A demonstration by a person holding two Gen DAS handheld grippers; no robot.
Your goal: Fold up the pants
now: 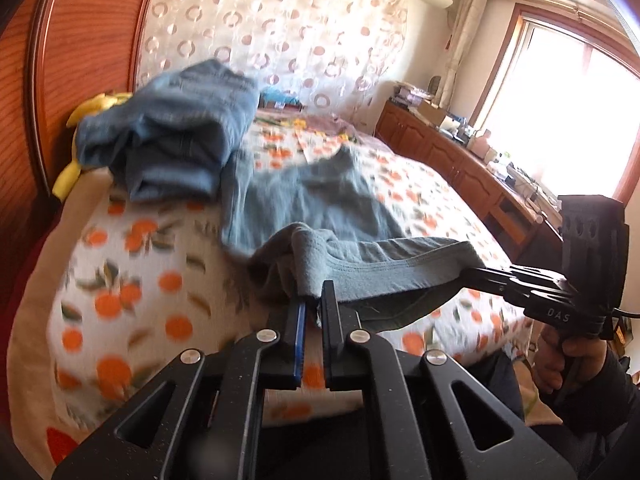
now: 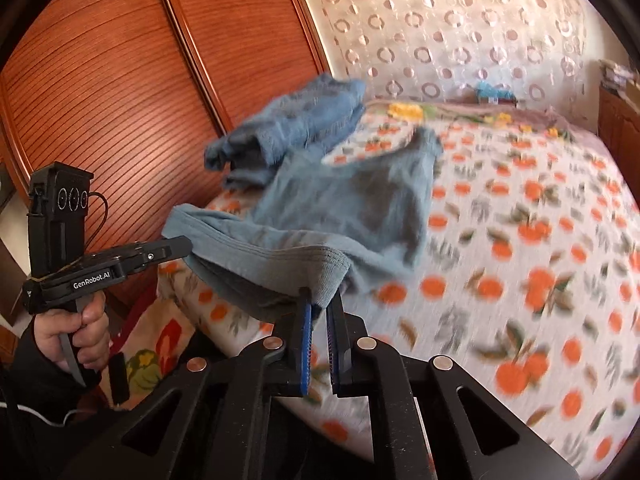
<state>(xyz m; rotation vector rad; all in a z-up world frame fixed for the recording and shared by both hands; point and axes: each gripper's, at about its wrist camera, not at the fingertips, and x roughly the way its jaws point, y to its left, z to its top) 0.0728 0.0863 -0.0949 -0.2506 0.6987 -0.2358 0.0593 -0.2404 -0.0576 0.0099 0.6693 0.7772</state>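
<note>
Both grippers are locked on! The left gripper has its jaws clamped on one end of the waistband of the grey-blue pants, and the right gripper has its jaws clamped on the other end, the band stretched between them just off the bed. Beyond, the legs trail away across the orange-print cover, blurred. Further back, by the wooden wardrobe doors, sits a stack of folded jeans. Behind it all hangs a curtain with a ring pattern.
</note>
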